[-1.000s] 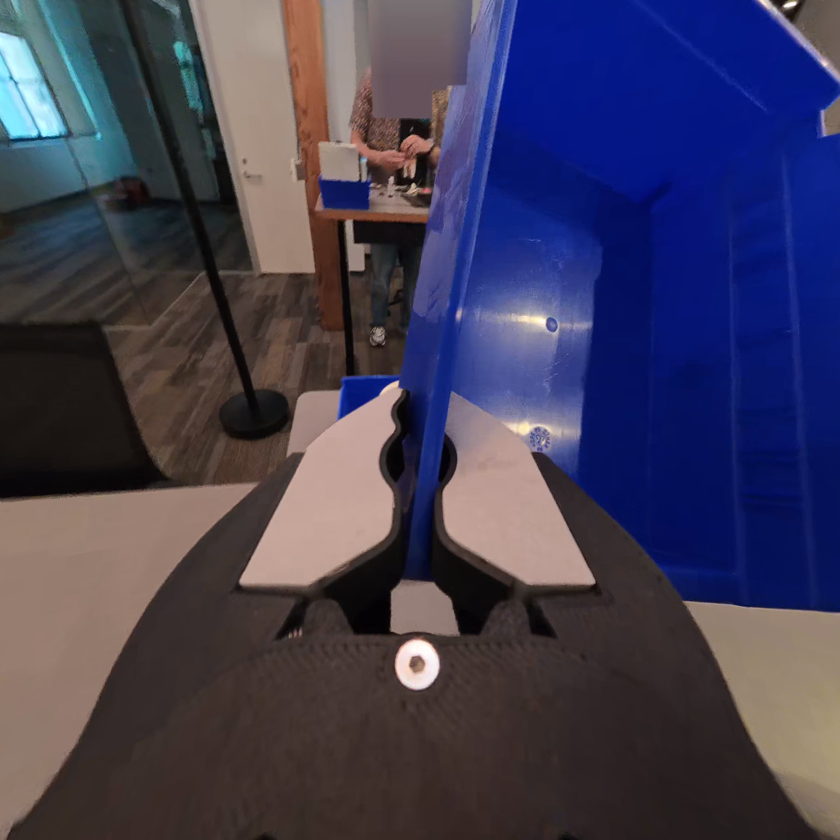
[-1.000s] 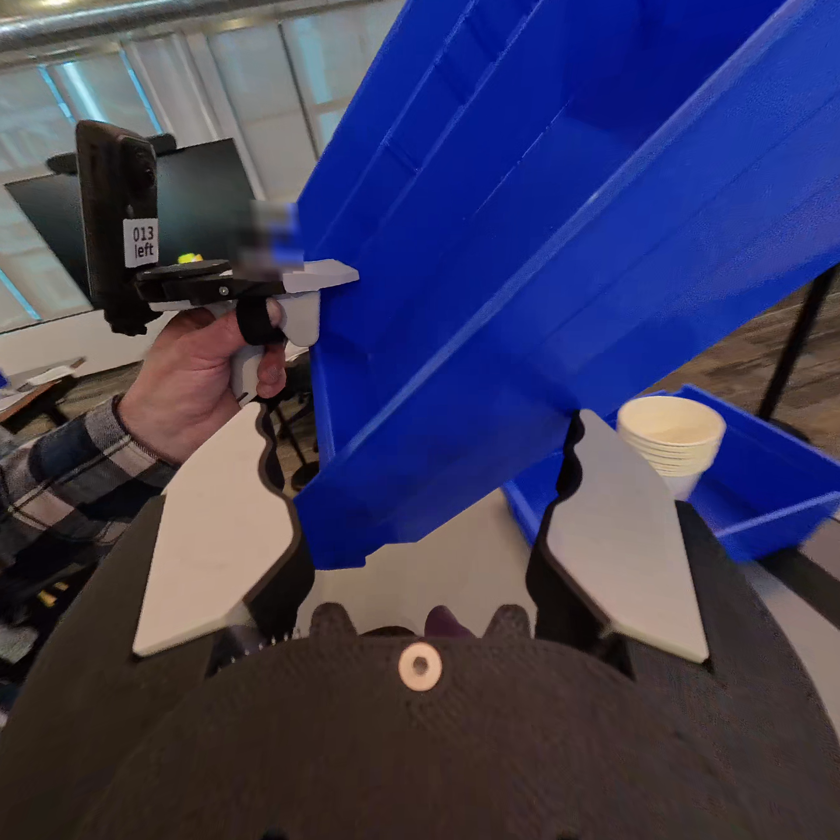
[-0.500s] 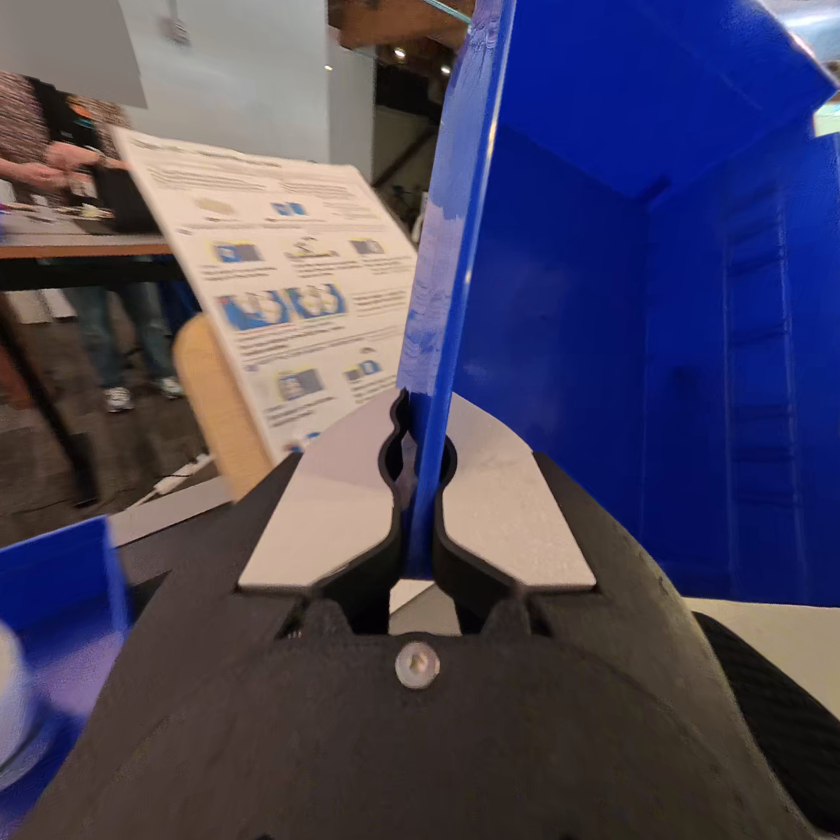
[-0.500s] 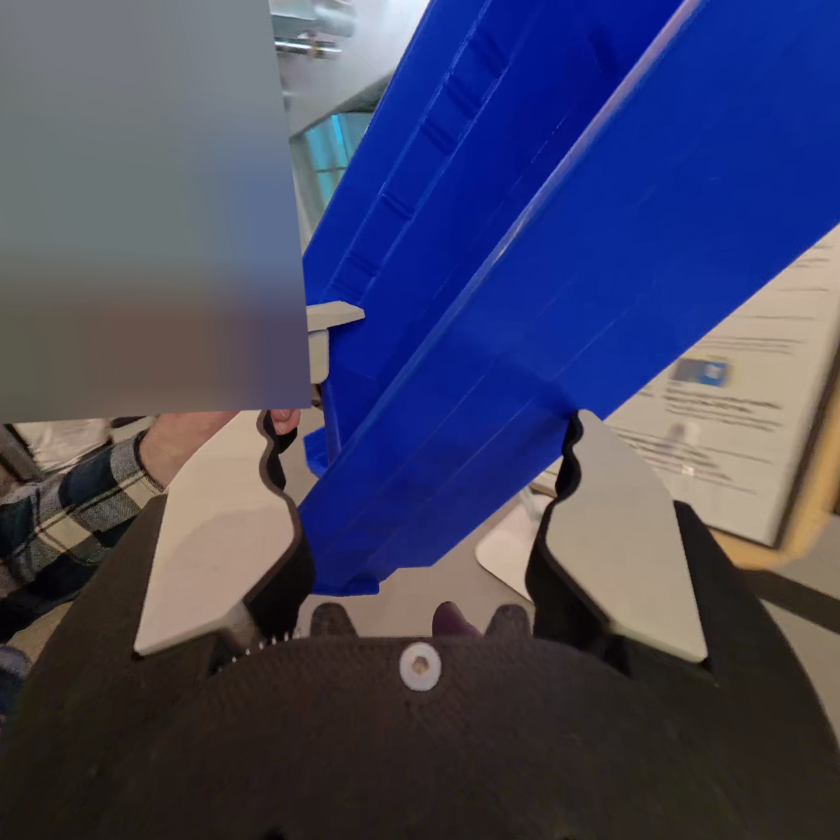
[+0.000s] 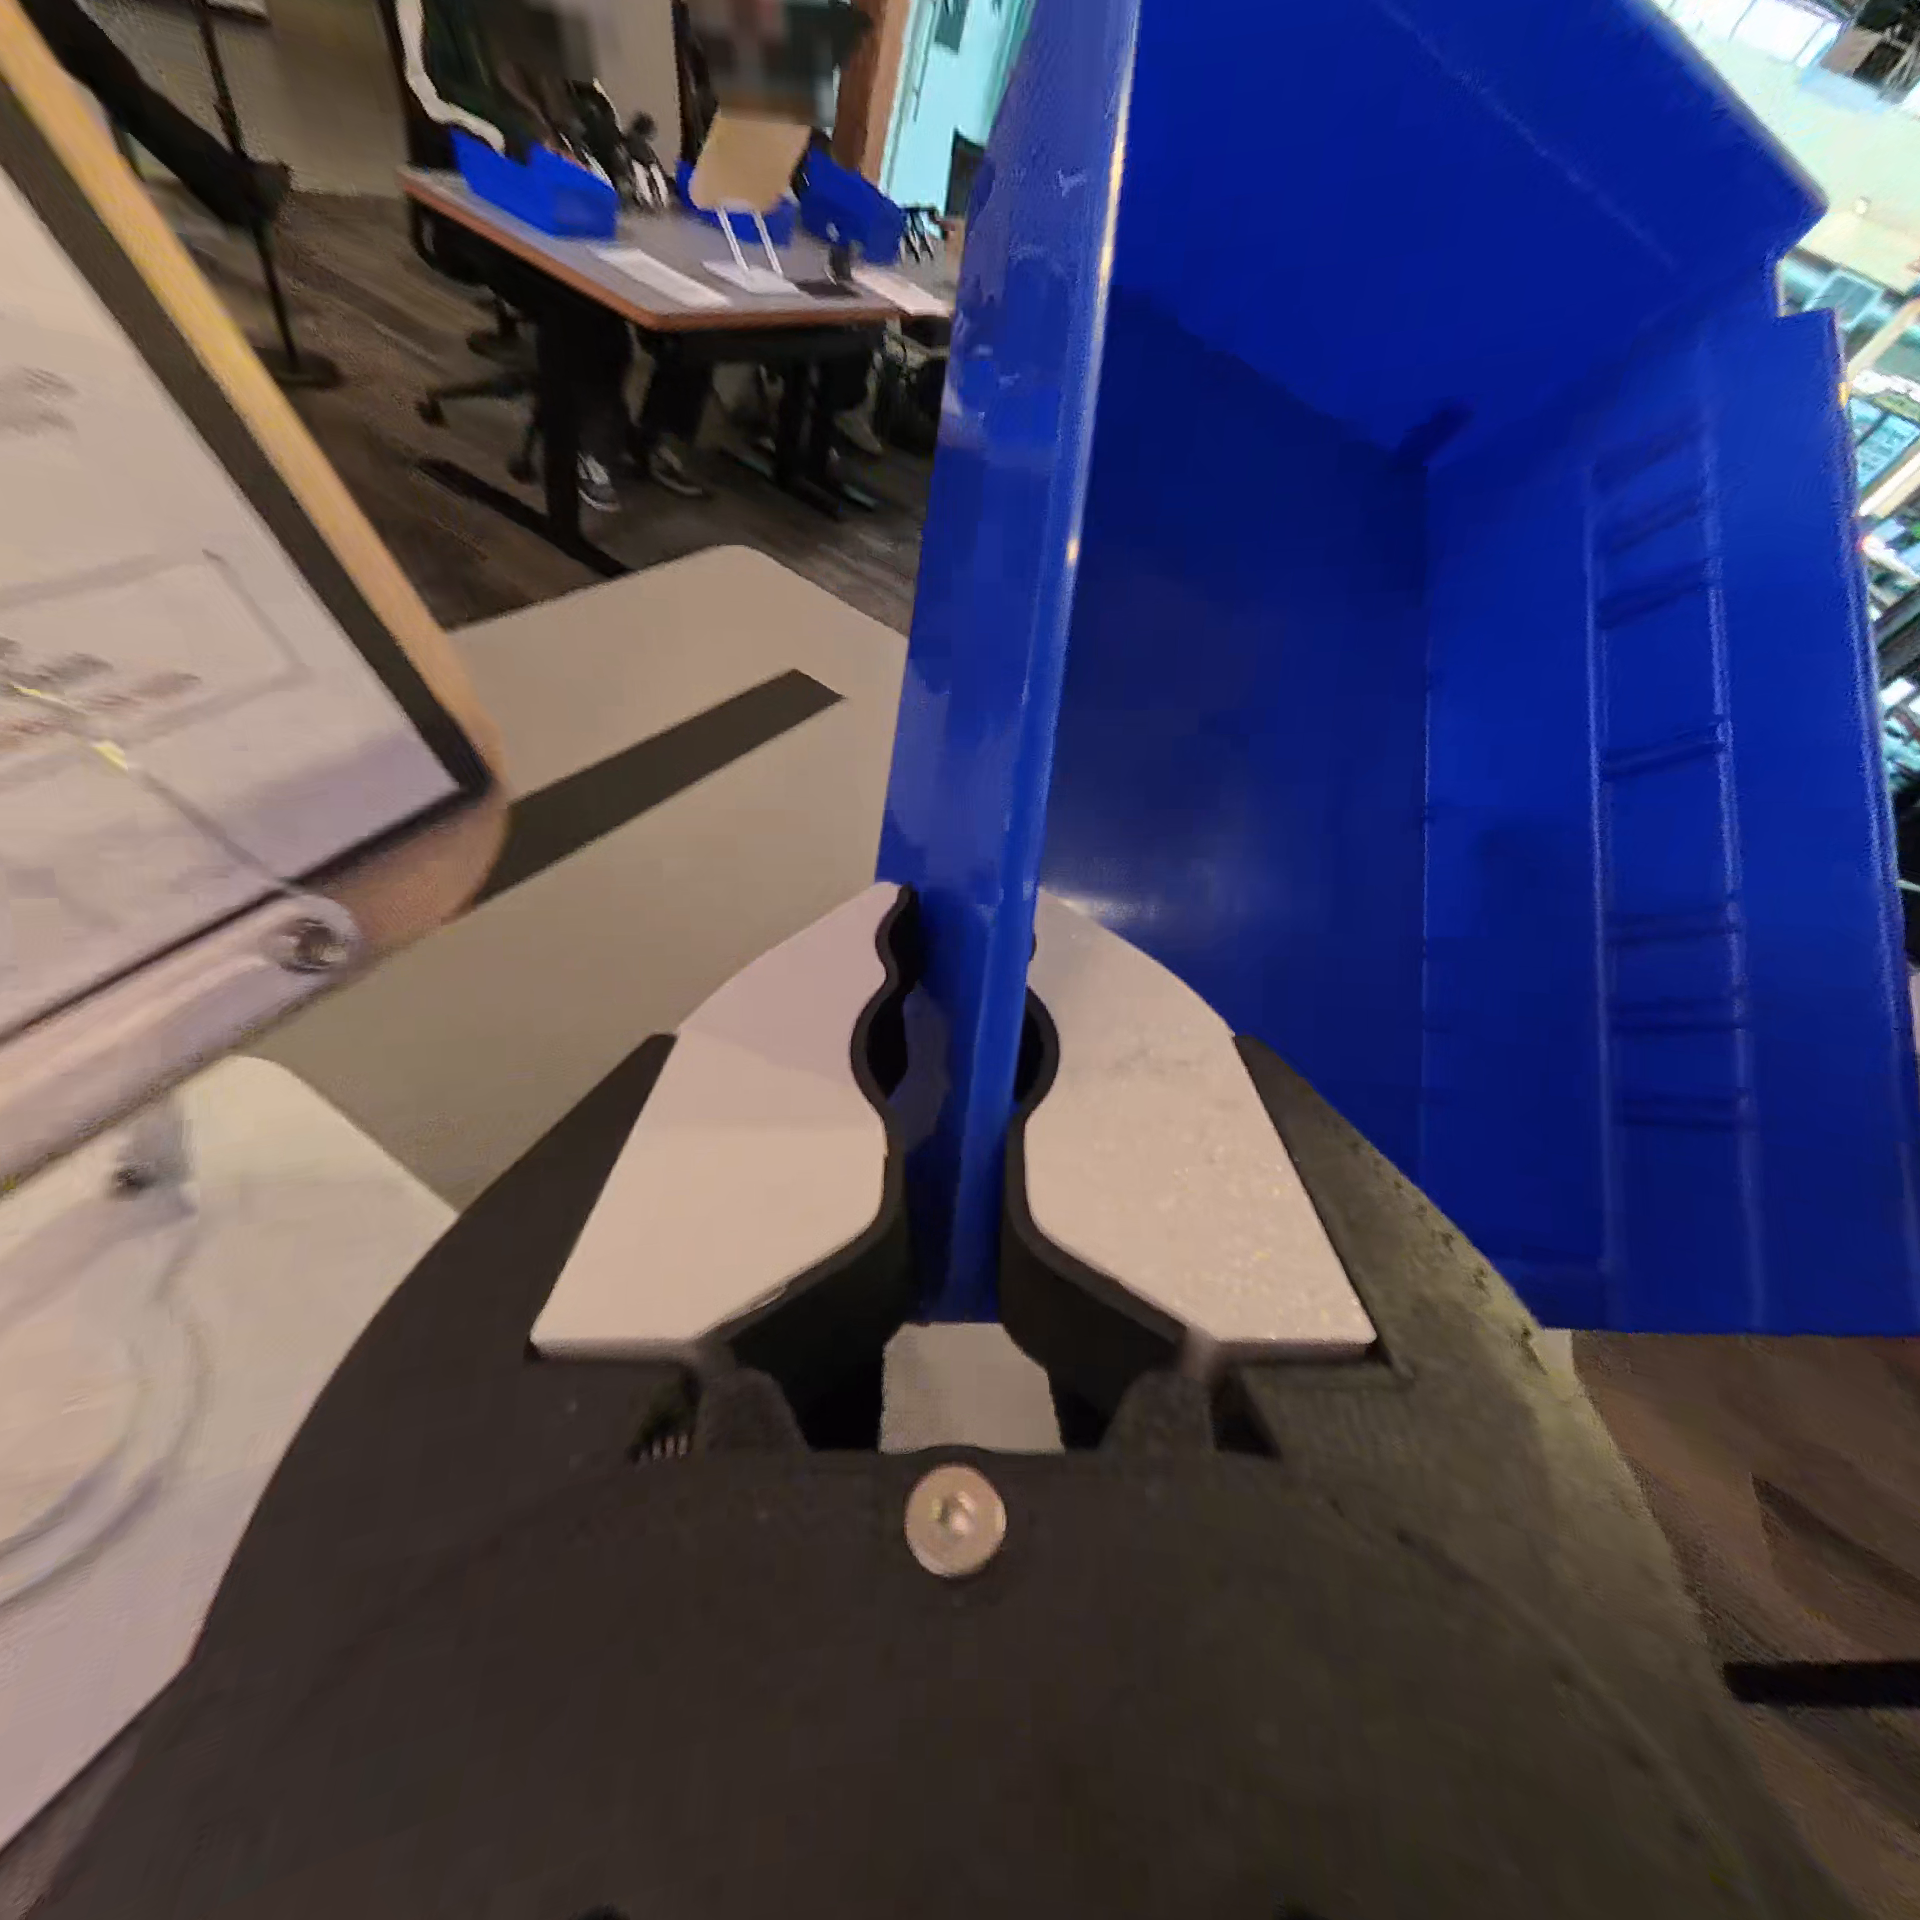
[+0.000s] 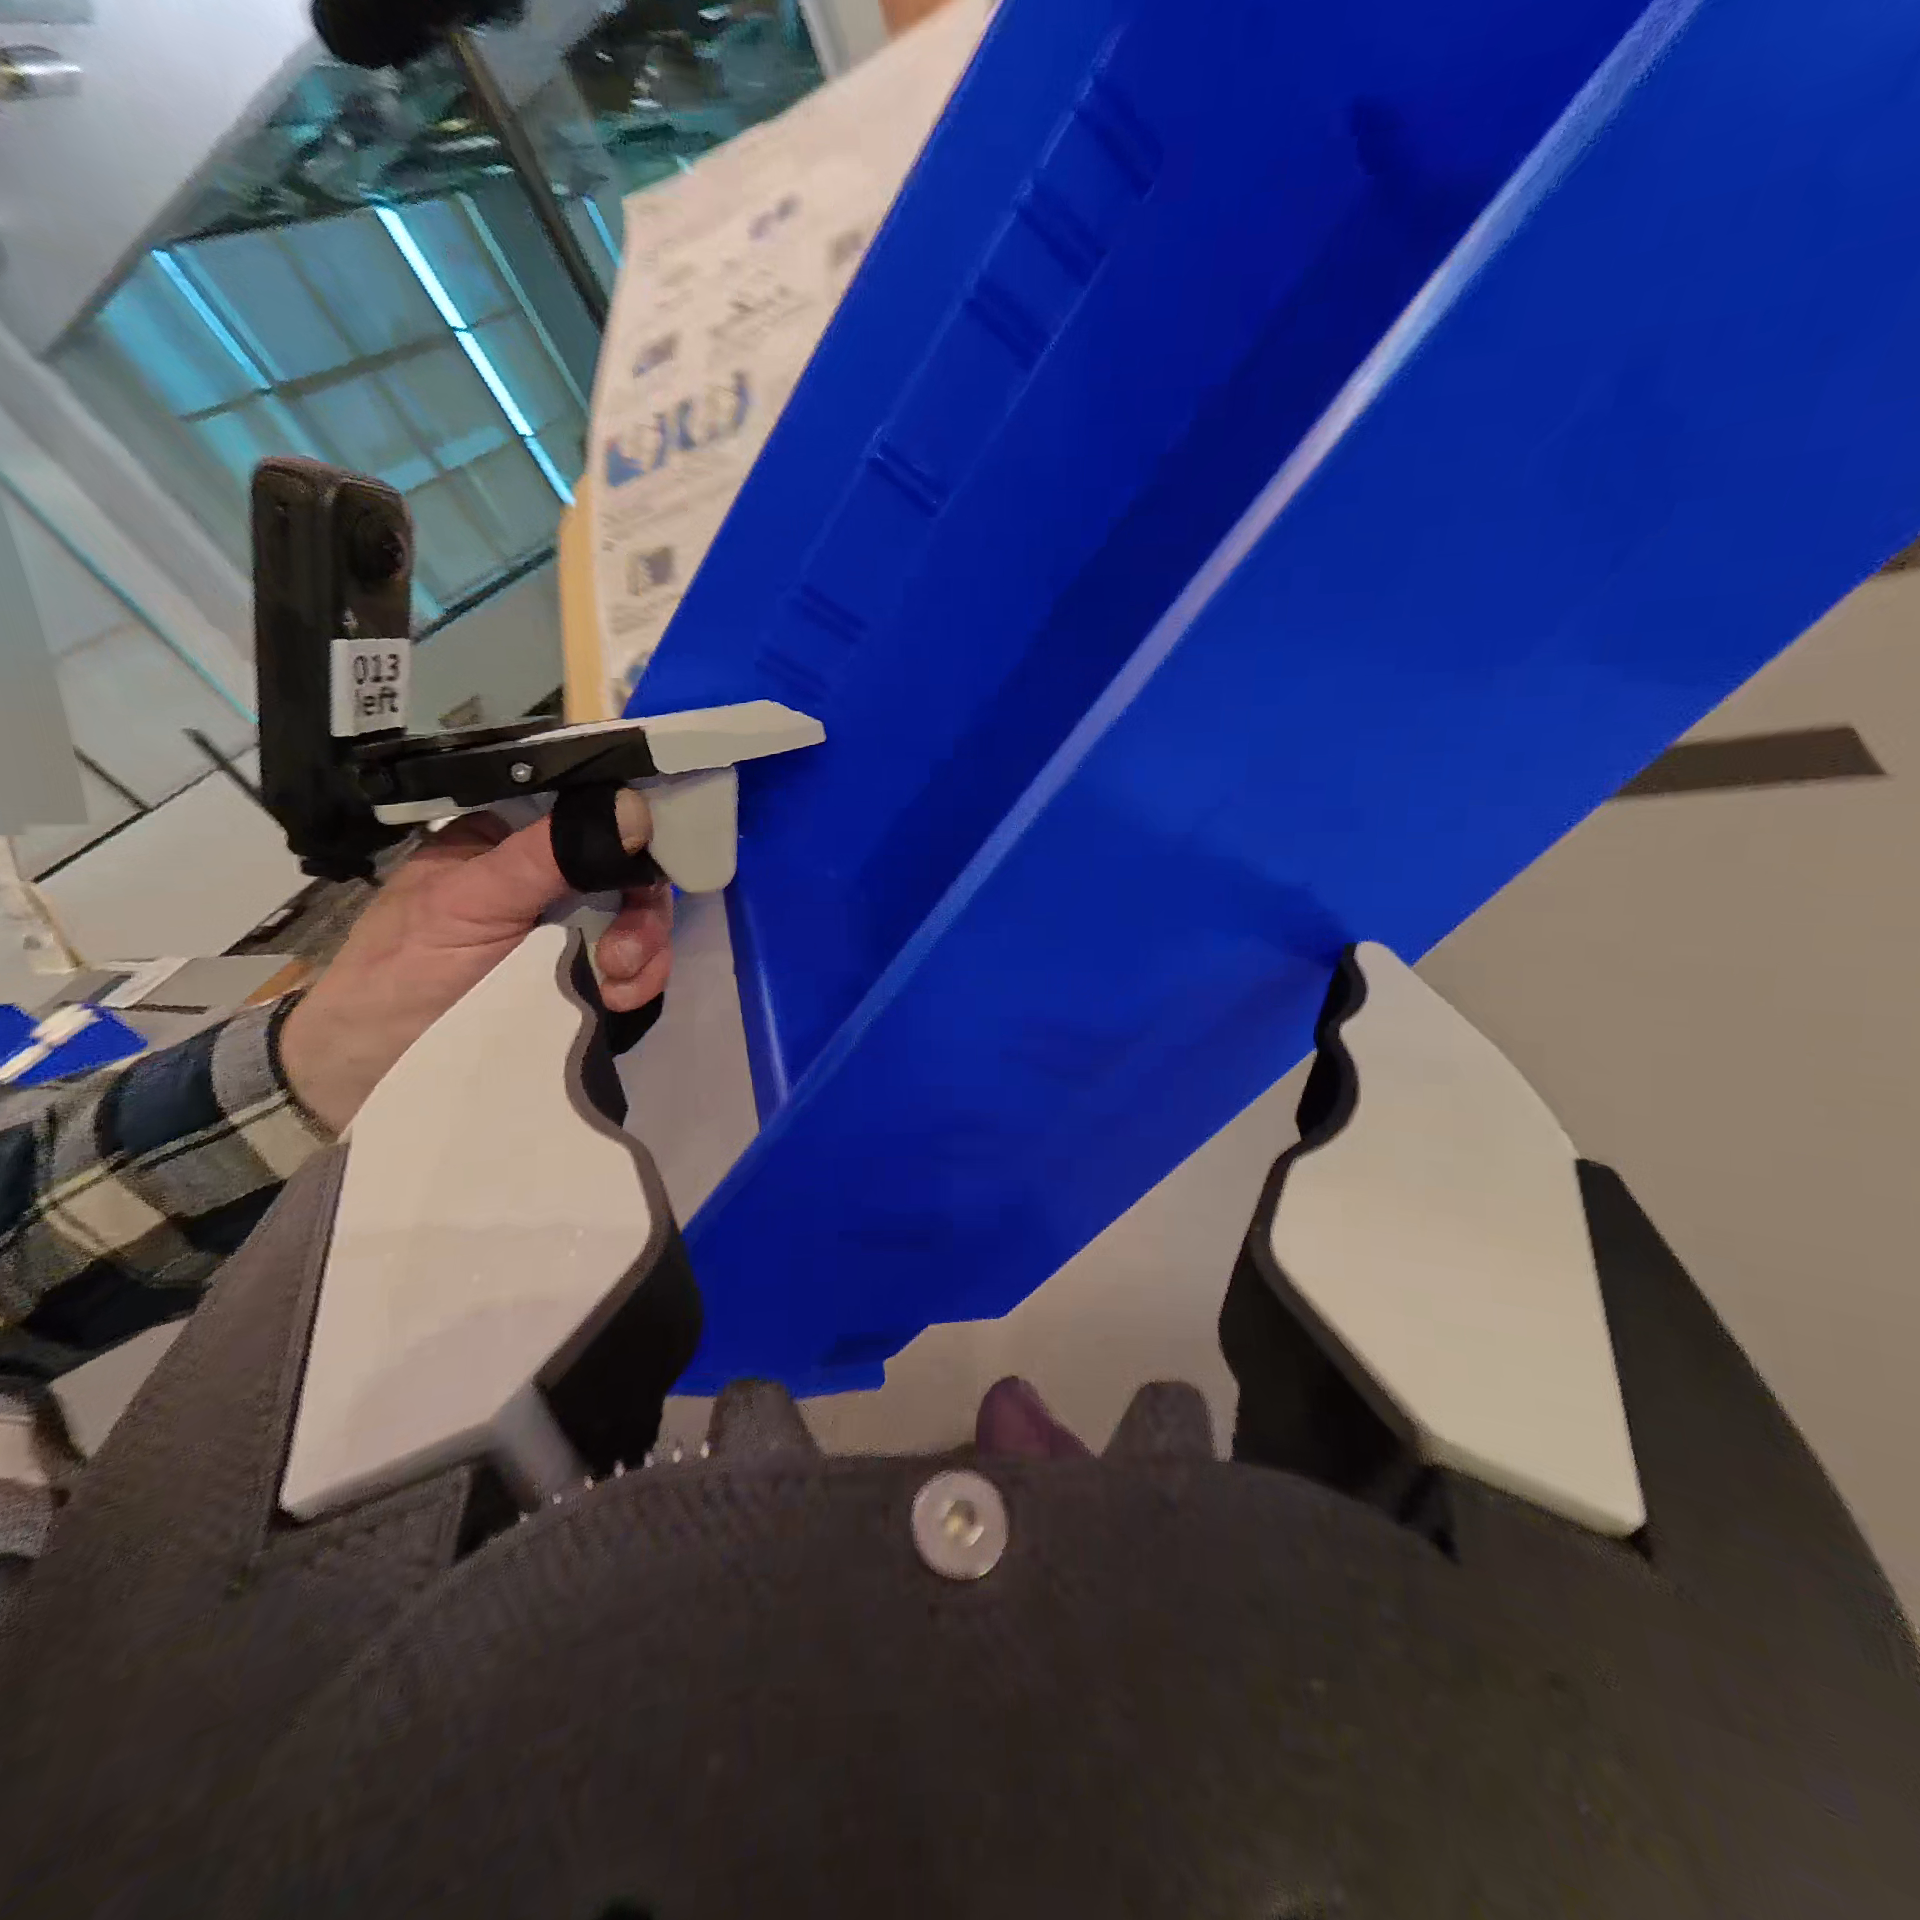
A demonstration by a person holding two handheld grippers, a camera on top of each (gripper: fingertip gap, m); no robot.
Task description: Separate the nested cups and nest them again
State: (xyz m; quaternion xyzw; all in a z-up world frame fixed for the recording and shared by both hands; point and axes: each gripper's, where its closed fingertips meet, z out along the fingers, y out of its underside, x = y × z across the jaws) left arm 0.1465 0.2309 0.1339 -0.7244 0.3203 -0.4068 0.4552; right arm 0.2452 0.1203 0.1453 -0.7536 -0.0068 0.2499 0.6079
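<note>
The left gripper [image 5: 961, 1023] is clenched on the side wall of a blue bin [image 5: 1299, 727], both pads pressed flat against the thin edge running straight up between them. The right gripper [image 6: 966, 1070] stands wide, and the bin's broad underside fills the gap; its right fingertip [image 6: 1351, 997] touches the plastic, but whether the left pad presses is hard to judge. Beyond the left jaws' left side lie a grey table [image 5: 665, 665] and a blurred framed board [image 5: 156, 675]. No cups appear near either pair of jaws.

Blk grippers [image 5: 961, 914], wht fingers [image 6: 1455, 1195], plaid sleeve [image 6: 125, 1143]
</note>
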